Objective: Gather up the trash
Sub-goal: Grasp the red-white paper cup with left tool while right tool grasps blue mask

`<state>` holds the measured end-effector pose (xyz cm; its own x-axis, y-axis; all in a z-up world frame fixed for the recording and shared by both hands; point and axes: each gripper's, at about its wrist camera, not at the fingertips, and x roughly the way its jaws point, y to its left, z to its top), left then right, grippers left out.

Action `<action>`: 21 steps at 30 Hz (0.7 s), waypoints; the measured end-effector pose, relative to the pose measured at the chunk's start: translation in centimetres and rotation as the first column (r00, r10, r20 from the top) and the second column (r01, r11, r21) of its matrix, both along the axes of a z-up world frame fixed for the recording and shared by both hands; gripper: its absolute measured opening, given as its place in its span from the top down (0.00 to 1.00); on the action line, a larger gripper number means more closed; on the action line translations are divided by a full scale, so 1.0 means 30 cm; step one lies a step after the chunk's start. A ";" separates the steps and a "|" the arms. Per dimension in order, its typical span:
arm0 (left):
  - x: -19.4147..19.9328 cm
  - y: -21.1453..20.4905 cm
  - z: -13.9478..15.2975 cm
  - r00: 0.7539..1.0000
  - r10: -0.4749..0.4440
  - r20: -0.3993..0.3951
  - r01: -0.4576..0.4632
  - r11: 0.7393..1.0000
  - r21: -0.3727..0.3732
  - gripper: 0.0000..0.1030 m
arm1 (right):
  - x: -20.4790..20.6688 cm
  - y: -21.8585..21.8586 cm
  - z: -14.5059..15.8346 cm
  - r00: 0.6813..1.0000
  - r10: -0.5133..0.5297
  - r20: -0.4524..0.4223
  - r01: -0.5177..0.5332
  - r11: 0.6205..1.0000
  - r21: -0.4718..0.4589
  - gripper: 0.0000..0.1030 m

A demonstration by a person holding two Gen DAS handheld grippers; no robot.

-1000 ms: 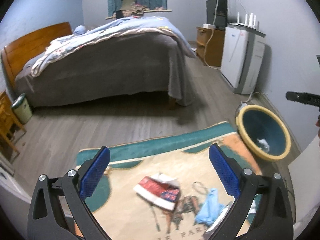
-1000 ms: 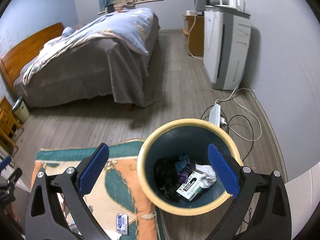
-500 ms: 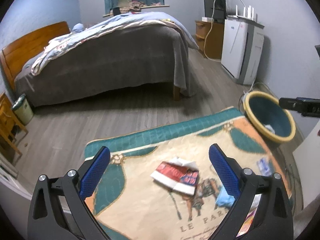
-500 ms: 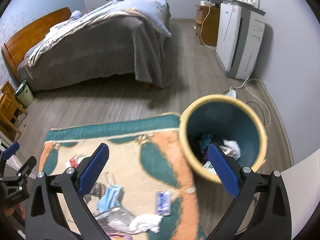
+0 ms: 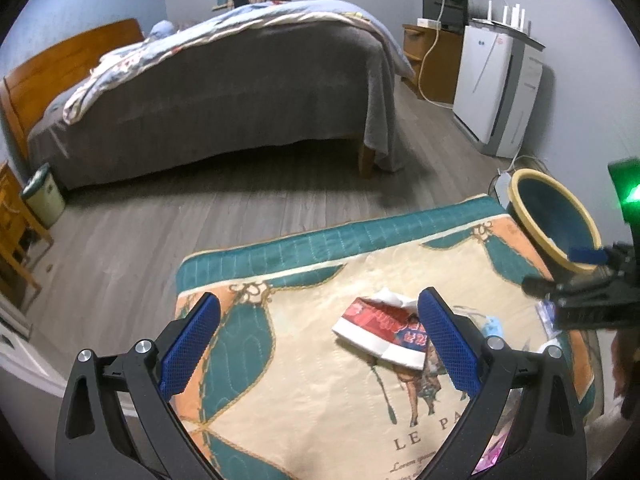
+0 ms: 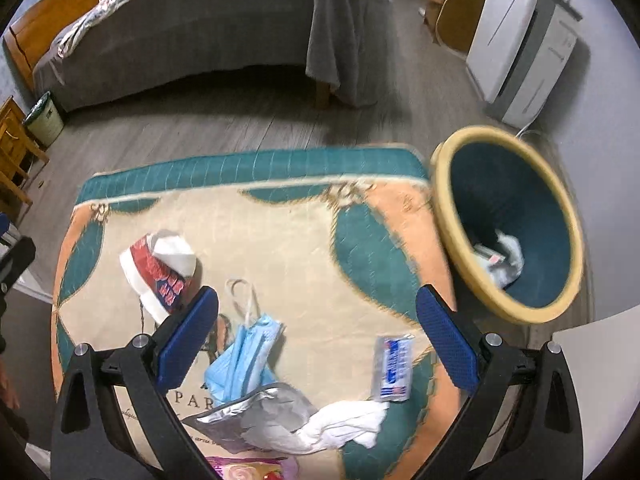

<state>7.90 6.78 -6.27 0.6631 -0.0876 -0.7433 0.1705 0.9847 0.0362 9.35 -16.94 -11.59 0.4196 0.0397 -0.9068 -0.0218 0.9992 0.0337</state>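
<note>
A: What has moved since the earlier frames?

B: The right claw (image 6: 316, 336), which a second ago hung over the bin (image 6: 508, 220), has swung back over the rug (image 6: 280, 224); the bin now sits at the right of its view, just off the rug's corner. The left claw (image 5: 318, 340) has drawn back, so more of the rug shows than before.

A: State of each claw?

B: Both stand wide apart and hold nothing. In the left wrist view the right claw's black frame (image 5: 592, 300) enters from the right edge, above the rug near the bin (image 5: 556, 220).

A: Where does the trash lie?

B: On the rug. A red, white and blue paper carton (image 6: 160, 272), crumpled, lies toward the left; in the left wrist view the same carton (image 5: 380, 332) sits just beside the right finger (image 5: 448, 348). A blue face mask (image 6: 244, 356) lies between the right claw's fingers, its loops pointing away from the camera. A small white-and-blue wrapper (image 6: 394, 368) lies near the right finger (image 6: 448, 344). A silver foil bag (image 6: 256, 416) and a white crumpled tissue (image 6: 348, 424) touch each other at the near edge.

A: And the bin?

B: Yellow rim, blue inside; white paper and a small box (image 6: 500, 256) rest at its bottom.

A: Background?

B: A bed (image 5: 224, 92) with a grey cover, and a white appliance (image 5: 496, 92) against the wall.
</note>
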 end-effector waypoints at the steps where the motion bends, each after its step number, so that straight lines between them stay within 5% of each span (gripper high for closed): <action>1: 0.008 0.004 -0.004 1.000 0.004 -0.006 -0.004 1.000 -0.003 0.05 | 0.001 0.010 -0.019 1.000 0.009 -0.017 -0.009 1.000 0.005 0.06; 13: 0.041 -0.008 -0.041 1.000 0.013 -0.029 -0.012 1.000 0.023 0.05 | 0.013 0.088 -0.193 0.979 0.089 -0.182 -0.082 0.996 0.041 0.35; 17: 0.044 -0.018 -0.058 0.999 0.012 -0.041 -0.011 0.999 0.041 0.05 | 0.020 0.092 -0.227 0.968 0.115 -0.221 -0.094 0.990 0.105 0.74; 21: 0.051 -0.031 -0.083 0.998 0.015 -0.057 -0.012 0.999 0.050 0.05 | 0.034 0.080 -0.189 0.977 0.114 -0.181 -0.090 0.987 0.132 0.89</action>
<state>9.43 5.84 -8.75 0.6205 -0.0412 -0.7832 0.1608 0.9841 0.0757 10.38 -14.54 -17.27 0.2304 0.1885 -0.9547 -0.1050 0.9801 0.1682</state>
